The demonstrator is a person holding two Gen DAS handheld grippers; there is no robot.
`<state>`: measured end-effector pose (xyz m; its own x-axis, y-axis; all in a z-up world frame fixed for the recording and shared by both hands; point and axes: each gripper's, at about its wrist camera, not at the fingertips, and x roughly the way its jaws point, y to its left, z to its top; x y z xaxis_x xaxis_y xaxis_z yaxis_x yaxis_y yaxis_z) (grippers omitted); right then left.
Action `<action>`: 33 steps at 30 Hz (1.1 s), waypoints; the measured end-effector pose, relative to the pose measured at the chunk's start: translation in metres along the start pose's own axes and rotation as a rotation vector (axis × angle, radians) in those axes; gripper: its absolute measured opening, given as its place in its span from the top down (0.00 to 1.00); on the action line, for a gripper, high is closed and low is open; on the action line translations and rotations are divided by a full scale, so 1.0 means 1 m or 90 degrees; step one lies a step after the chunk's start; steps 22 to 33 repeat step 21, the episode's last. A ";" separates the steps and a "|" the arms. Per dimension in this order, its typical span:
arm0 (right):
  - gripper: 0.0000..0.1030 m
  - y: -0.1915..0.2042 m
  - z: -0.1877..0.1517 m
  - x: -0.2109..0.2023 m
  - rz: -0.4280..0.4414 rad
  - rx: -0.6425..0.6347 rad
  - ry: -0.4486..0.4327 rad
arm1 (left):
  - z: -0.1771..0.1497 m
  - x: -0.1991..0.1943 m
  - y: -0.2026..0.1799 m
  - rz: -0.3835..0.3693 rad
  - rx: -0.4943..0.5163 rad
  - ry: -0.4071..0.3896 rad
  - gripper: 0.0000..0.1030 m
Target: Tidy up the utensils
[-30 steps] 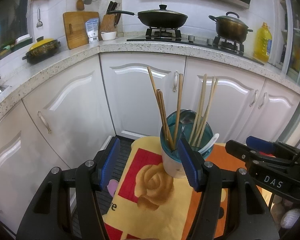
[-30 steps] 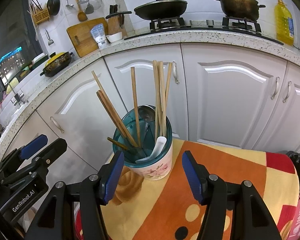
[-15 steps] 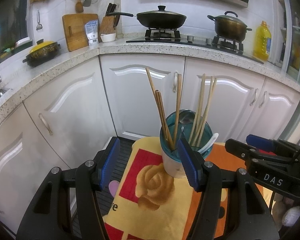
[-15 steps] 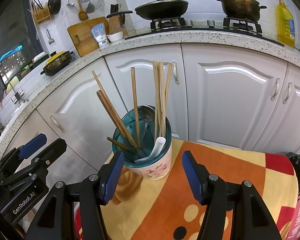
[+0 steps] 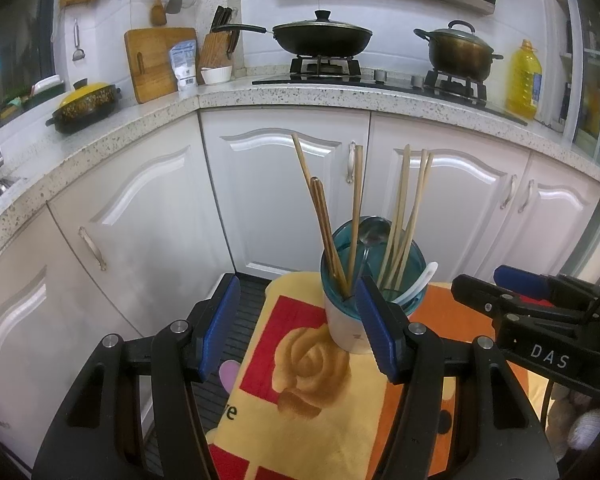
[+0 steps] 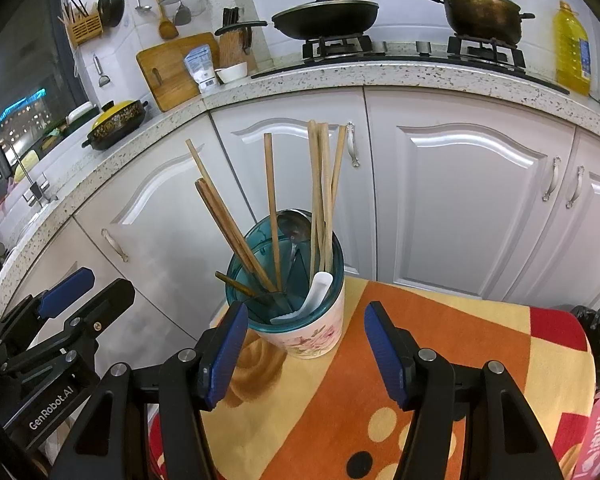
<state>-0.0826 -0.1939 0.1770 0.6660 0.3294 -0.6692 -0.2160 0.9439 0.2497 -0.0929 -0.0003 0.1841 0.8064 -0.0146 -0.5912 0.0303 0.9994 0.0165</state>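
Note:
A utensil holder, white with a teal insert, stands upright on a yellow, orange and red cloth. It holds several wooden chopsticks, a metal spoon and a white plastic spoon. My left gripper is open and empty, just short of the holder and left of it. My right gripper is open and empty, with the holder just ahead between its fingers. Each gripper shows at the edge of the other's view.
White cabinet doors stand close behind the cloth-covered table. A speckled counter above carries a wok, a pot, a cutting board, a yellow-lidded casserole and an oil bottle.
Both views have shifted very slightly; the holder, utensils and open grippers keep the same arrangement.

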 end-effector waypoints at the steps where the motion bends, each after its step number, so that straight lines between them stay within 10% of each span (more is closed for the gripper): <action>1: 0.43 0.000 0.000 0.000 0.001 0.000 0.001 | 0.000 0.000 0.000 0.000 0.000 0.000 0.42; 33: 0.42 -0.021 -0.009 -0.012 -0.010 0.011 -0.030 | -0.003 -0.003 0.001 0.001 0.013 -0.019 0.42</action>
